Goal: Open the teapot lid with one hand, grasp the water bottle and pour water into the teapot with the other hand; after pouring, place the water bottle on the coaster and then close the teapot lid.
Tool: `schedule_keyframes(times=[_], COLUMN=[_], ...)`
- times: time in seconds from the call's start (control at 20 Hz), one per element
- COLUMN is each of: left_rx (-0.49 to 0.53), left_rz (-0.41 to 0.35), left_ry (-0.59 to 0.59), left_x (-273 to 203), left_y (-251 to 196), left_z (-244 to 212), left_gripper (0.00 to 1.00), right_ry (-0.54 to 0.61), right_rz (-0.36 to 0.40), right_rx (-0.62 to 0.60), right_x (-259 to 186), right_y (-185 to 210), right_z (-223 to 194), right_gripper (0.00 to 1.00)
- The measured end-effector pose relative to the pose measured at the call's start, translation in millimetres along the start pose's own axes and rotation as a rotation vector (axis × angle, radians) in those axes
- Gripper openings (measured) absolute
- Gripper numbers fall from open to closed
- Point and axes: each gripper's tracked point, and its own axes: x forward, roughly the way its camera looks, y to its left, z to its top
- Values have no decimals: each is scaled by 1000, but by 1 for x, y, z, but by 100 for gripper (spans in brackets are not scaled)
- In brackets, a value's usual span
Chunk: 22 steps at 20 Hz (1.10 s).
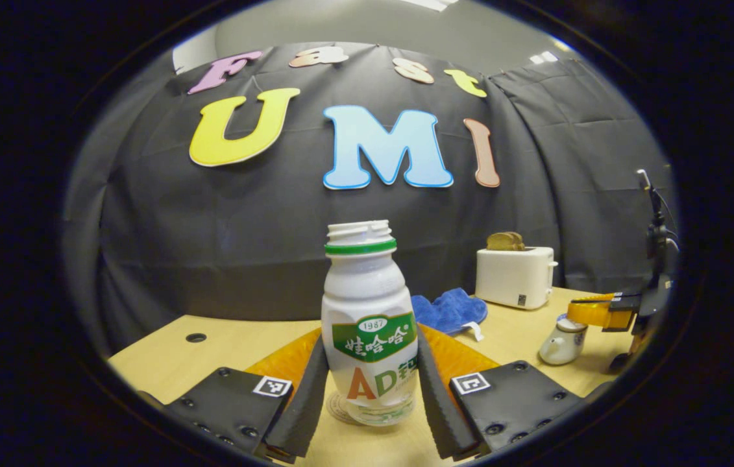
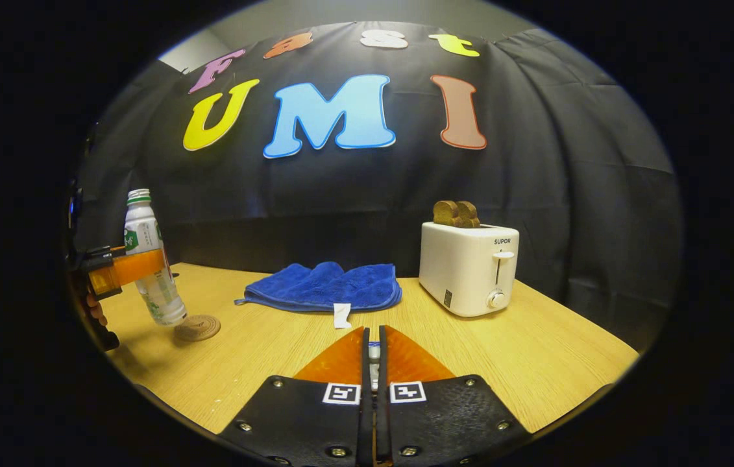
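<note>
Bottle [image 1: 370, 324] sits upright between the left tongs [image 1: 372, 389], both fingers pressed on its sides, its base hovering just over the coaster [image 2: 197, 327], so I judge it is being set down after pouring. Right tongs [image 2: 374, 363] are pressed together on something small, probably the lid. One teapot [image 1: 564, 340], one toaster [image 2: 468, 267], one blue cloth [image 2: 324, 286] on the desk [image 2: 535, 363].

Water bottle [image 1: 368, 324]: glossy white plastic w/ printed label. Table [image 2: 535, 363]: matt light wood. Towel [image 2: 324, 286]: fluffy blue cloth. Toaster [image 2: 468, 267]: smooth white plastic.
</note>
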Motion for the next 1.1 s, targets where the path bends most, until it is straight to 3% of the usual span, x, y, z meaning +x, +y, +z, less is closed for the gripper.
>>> schedule_keyframes(times=[0.15, 0.2, 0.25, 0.3, 0.4, 0.45, 0.5, 0.55, 0.6, 0.75, 1.1], left_rx=[-3, -2, -2, -3, 4, 14, 21, 19, 13, -10, -3], left_rz=[13, 15, 21, 25, 25, 32, 38, 40, 44, 45, 64], left_ry=[20, 29, 36, 40, 45, 42, 37, 39, 40, 64, 99], left_x=[3, 4, 4, 4, 6, 8, 9, 12, 17, 37, 62], left_y=[-1, 0, 0, 2, 4, 6, 9, 11, 14, 18, 15], left_z=[-10, -14, -16, -17, -19, -17, -13, -10, -8, -10, -26], left_gripper=[75, 80, 70, 75, 75, 75, 70, 80, 75, 78, 75], right_ry=[-5, 3, -10, -8, -35, -66, -96, -124, -143, -154, -166], right_rz=[-3, -6, -8, -9, -3, -2, -11, -19, -21, -7, 2], right_rx=[-29, -38, -44, -42, -22, -9, -3, -1, 2, 9, -18], right_x=[0, 1, -1, -2, -12, -19, -25, -31, -34, -37, -41], right_y=[1, 0, 0, 0, -1, -1, -2, -3, -3, 1, 5], right_z=[-3, -6, -3, -4, 6, 16, 23, 30, 35, 38, 42], right_gripper=[2, 2, 5, 8, 11, 20, 23, 29, 32, 32, 32])
